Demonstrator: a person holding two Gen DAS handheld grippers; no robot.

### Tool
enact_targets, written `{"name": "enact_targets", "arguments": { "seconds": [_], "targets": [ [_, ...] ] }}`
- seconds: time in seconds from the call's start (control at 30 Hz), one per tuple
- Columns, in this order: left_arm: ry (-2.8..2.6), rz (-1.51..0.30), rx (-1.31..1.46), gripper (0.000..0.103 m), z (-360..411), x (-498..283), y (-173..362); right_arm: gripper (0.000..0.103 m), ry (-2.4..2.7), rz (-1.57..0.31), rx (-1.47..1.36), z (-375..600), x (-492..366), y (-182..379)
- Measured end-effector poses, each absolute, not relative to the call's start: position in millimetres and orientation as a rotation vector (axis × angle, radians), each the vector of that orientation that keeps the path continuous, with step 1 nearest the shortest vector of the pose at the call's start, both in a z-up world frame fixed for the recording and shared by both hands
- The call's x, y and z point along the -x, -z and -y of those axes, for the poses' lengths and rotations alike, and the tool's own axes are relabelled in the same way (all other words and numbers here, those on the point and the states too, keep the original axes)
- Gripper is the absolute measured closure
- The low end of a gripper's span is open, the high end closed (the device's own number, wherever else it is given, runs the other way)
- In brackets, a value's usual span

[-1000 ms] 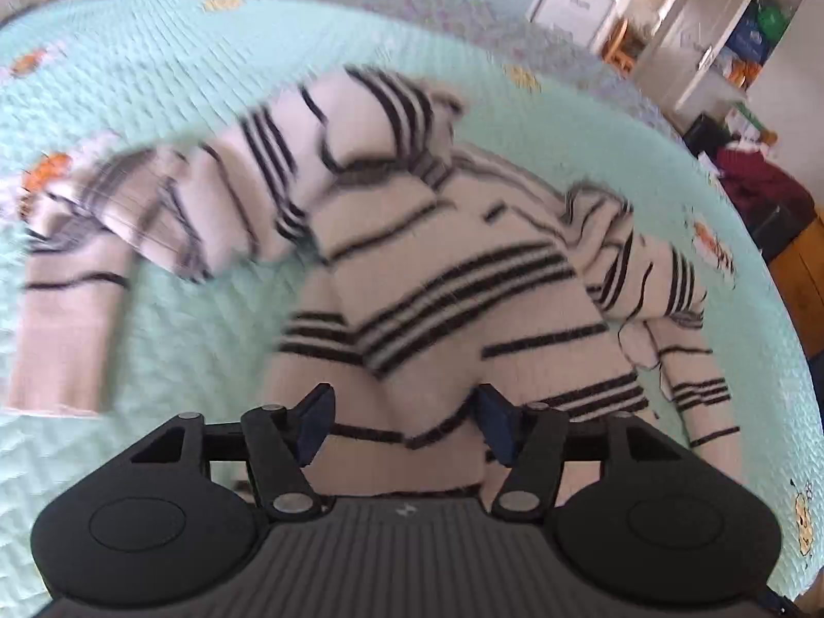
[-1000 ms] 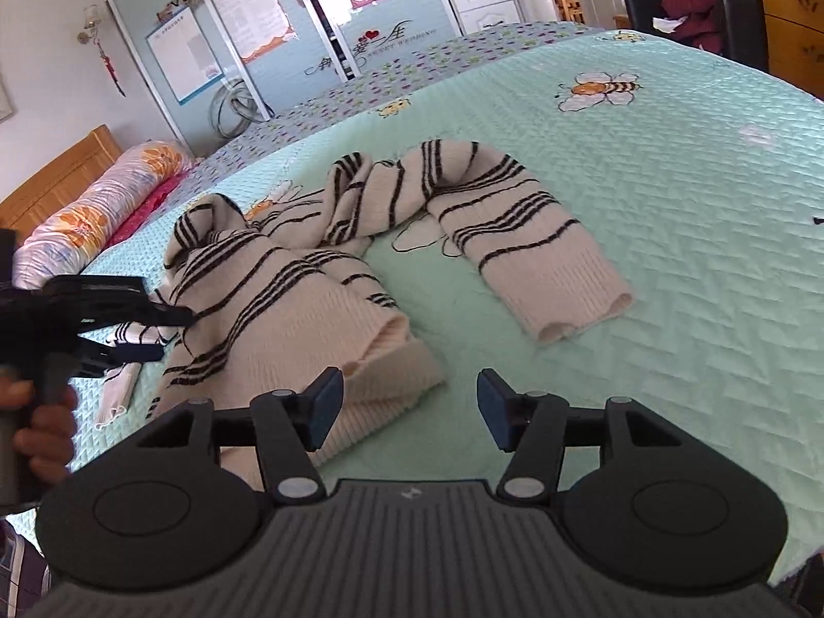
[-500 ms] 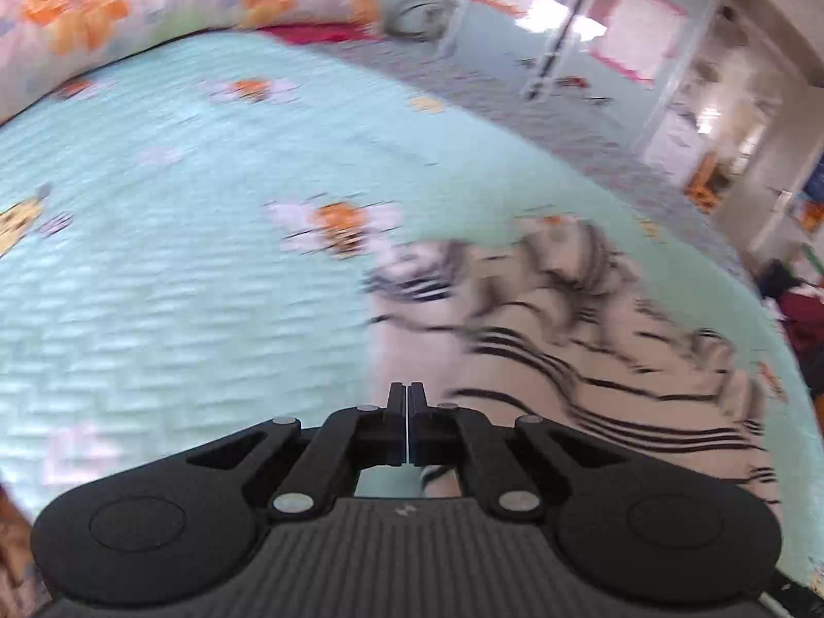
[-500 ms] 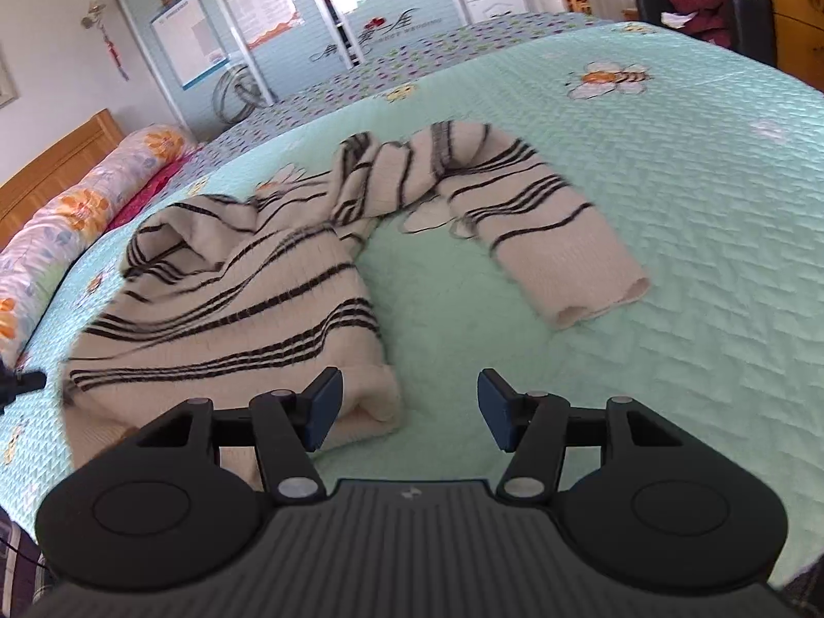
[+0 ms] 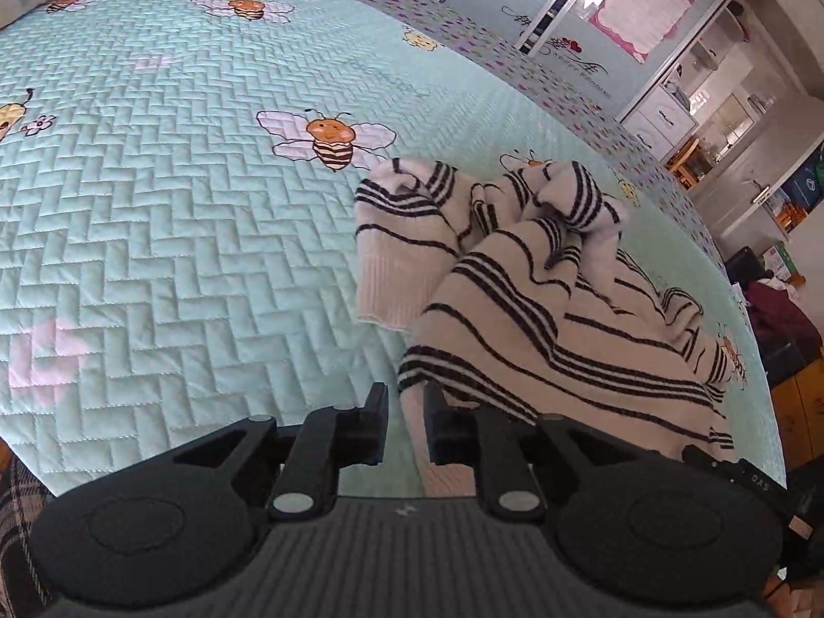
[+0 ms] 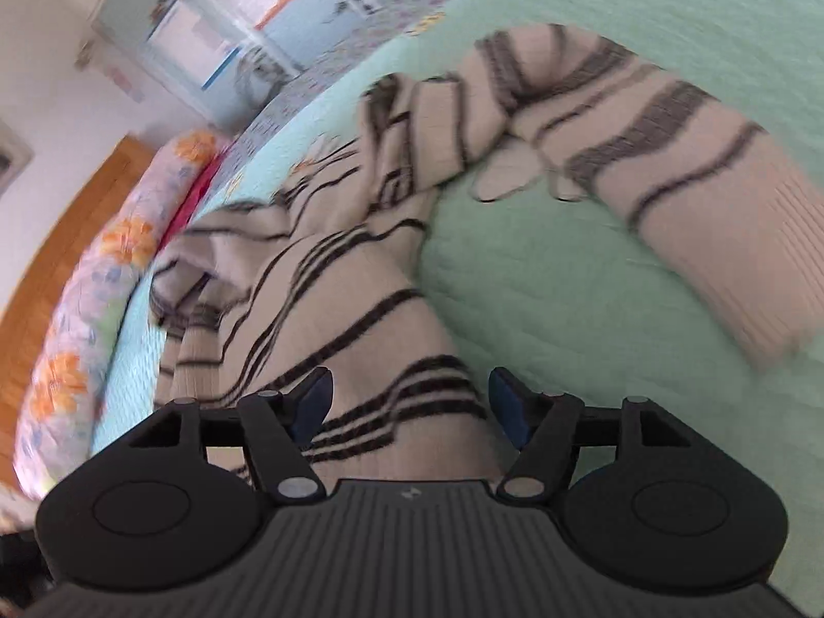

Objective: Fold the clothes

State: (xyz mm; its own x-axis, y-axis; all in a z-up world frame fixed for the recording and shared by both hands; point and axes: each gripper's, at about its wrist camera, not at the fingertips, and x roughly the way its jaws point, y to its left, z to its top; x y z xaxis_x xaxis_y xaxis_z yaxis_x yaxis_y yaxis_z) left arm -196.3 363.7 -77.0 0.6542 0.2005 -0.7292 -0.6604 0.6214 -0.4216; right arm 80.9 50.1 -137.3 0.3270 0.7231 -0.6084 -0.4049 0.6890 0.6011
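- Left wrist view: the left gripper [image 5: 405, 422] sits at bottom centre, its jaws a narrow gap apart with the sweater's [image 5: 541, 304] hem corner between them; whether they pinch it I cannot tell.
- From there the striped sweater spreads up and right across the frame; one sleeve [image 5: 396, 247] lies at centre.
- Right wrist view, blurred: the right gripper [image 6: 407, 404] is spread wide over the sweater body [image 6: 329, 309], gripping nothing.
- A sleeve [image 6: 695, 206] runs to the right edge.
- Beneath lies a mint quilted bedspread [image 5: 154, 206] with bees; a floral pillow [image 6: 87, 329] at left, cabinets [image 5: 618, 26] upper right.
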Motion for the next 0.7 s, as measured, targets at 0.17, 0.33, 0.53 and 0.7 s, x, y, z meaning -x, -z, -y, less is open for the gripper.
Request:
{"name": "enact_targets", "arguments": {
  "seconds": [0.17, 0.33, 0.53, 0.7],
  "targets": [
    [-0.518, -0.728, 0.729, 0.079, -356.6, 186.3, 80.7, 0.097, -0.899, -0.908, -0.444, -42.6, -60.8, 111.7],
    [-0.492, -0.753, 0.711, 0.078, -352.7, 171.6, 83.3, 0.098, -0.959, -0.747, -0.622, 27.9, -49.4, 66.2],
    [-0.421, -0.807, 0.675, 0.077, -336.6, 139.2, 87.8, 0.097, -0.806, -0.932, -0.205, 24.6, -36.4, 105.5],
    [-0.374, -0.775, 0.621, 0.071, -335.0, 110.2, 72.0, 0.083, -0.68, -0.859, -0.294, 39.8, -38.9, 108.4]
  ]
}}
